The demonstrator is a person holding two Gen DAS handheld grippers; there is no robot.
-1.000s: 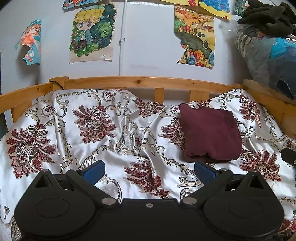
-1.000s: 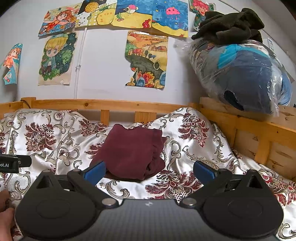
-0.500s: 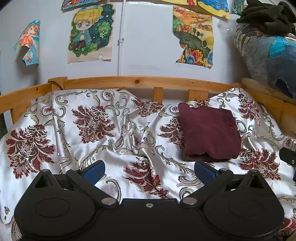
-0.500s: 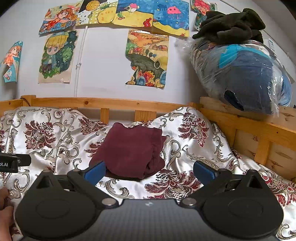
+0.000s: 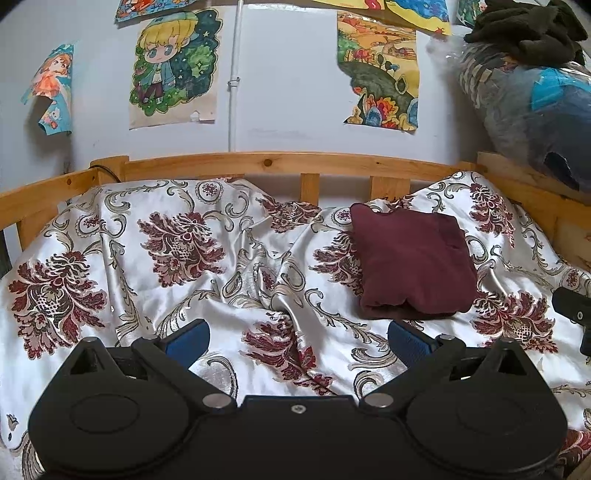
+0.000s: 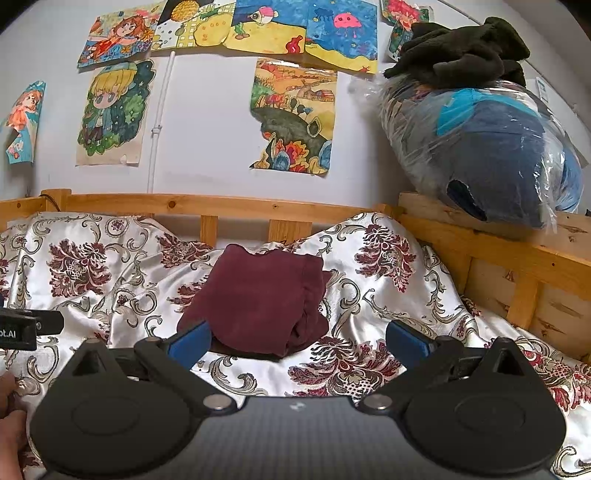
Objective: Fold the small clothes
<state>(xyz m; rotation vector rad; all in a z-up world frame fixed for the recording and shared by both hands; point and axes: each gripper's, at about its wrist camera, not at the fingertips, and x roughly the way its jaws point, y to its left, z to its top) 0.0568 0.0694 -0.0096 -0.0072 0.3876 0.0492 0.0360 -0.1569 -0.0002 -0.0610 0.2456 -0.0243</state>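
Folded maroon garment point(image 6: 258, 299) lies ahead; left claw point(image 5: 297, 338) and right claw point(image 6: 297, 338) hover level, spread apart, empty.

A pale, white-painted wall point(image 6: 207, 140) backs the scene, with a thin white pipe point(image 5: 233, 81) running down it. Taped to the wall are hand-coloured paper drawings — a blond cartoon child on a starry green ground point(image 5: 173, 66), a landscape with yellow fields and a dark hill point(image 6: 293, 118), and a row of bright sea pictures point(image 6: 303, 33) higher up. Below stands a light pine bed frame with a slatted rail point(image 5: 288, 166). A glossy white satin bedspread with maroon floral patterns point(image 5: 177, 251) lies rumpled over the bed. On the frame's right-hand ledge sits a clear plastic bag stuffed with dark blue fabric point(image 6: 491, 155), topped by a heap of dark olive fleece cloth point(image 6: 465, 51). The light is soft and even.
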